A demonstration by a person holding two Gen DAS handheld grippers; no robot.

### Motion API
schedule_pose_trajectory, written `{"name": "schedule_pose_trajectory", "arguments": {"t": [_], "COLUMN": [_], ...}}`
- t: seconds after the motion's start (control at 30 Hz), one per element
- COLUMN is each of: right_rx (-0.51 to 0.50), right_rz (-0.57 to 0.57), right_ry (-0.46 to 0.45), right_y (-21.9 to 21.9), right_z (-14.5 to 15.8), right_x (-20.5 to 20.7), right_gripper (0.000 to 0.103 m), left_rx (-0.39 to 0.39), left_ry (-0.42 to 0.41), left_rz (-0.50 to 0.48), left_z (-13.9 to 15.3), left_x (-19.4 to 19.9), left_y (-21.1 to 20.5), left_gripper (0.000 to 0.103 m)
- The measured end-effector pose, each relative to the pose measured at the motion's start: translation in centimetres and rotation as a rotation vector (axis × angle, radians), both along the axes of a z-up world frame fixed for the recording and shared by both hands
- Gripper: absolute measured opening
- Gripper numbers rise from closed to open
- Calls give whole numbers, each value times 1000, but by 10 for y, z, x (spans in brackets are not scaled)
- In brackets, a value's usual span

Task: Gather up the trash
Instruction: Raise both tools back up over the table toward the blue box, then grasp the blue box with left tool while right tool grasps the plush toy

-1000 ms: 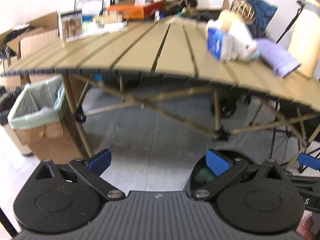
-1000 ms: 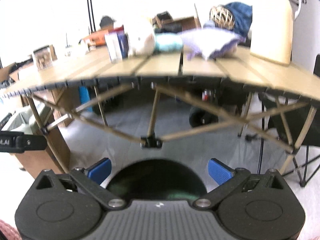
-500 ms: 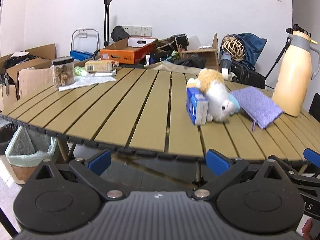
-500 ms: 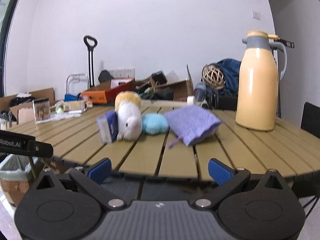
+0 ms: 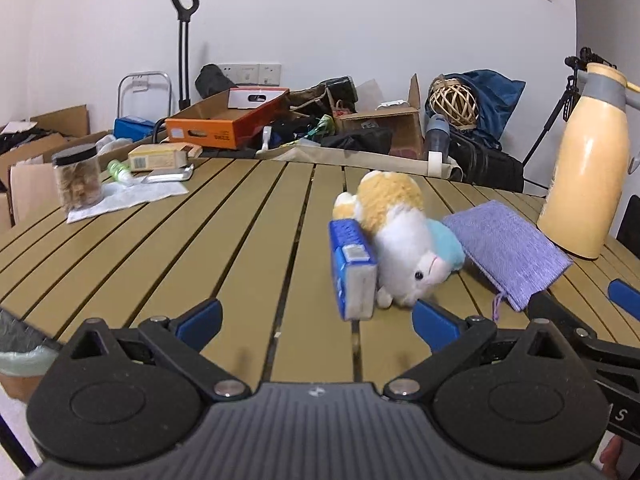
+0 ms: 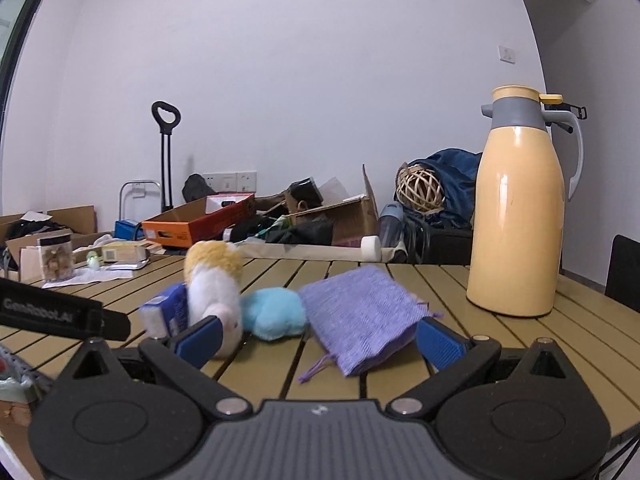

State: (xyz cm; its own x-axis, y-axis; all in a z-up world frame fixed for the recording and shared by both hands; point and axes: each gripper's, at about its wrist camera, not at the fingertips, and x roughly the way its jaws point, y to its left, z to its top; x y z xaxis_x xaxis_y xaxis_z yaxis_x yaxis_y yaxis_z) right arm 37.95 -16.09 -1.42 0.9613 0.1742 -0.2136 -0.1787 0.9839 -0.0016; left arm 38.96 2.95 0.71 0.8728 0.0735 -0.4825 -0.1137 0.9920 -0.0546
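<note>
A slatted tan table (image 5: 224, 240) is standing in a cluttered room with white walls, and boxes and bags are piling up along its far edge. Near the middle of the table a small blue carton (image 5: 352, 268) is standing on its edge, leaning against a white and yellow plush toy (image 5: 396, 240) that is lying on its side. A light blue plush piece (image 6: 272, 312) is lying just beside the toy, and a purple woven pouch (image 6: 360, 312) is resting against it. A tall yellow thermos jug (image 6: 516, 216) is standing upright near the right end. At the far left a clear jar (image 5: 78, 180) with a black lid is sitting on a white sheet of paper (image 5: 128, 196). The left gripper (image 5: 316, 320) is hovering over the near edge with its jaws spread wide, gripping nothing, the carton just ahead of it. The right gripper (image 6: 320, 336) is likewise gaping and empty, facing the pouch and the toy.
</note>
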Motion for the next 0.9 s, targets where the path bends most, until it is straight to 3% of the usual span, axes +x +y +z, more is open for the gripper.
{"name": "schedule_pose_trajectory", "arguments": {"t": [0.13, 0.27, 0.5, 0.9], "right_rx": [-3, 3, -5, 0], "right_rz": [-23, -23, -24, -39], "right_ry": [3, 11, 19, 58], "right_y": [-4, -7, -11, -19], "right_z": [-1, -3, -6, -11], "right_x": [17, 30, 41, 44], "right_gripper": [103, 103, 103, 103], "left_rx": [5, -37, -52, -122], "left_ry": [7, 20, 39, 100], "left_rz": [30, 70, 75, 31], "left_z": [-4, -8, -11, -22], "left_x": [19, 35, 59, 87], "left_y": [-6, -1, 1, 5], "left_gripper": [103, 103, 100, 49]}}
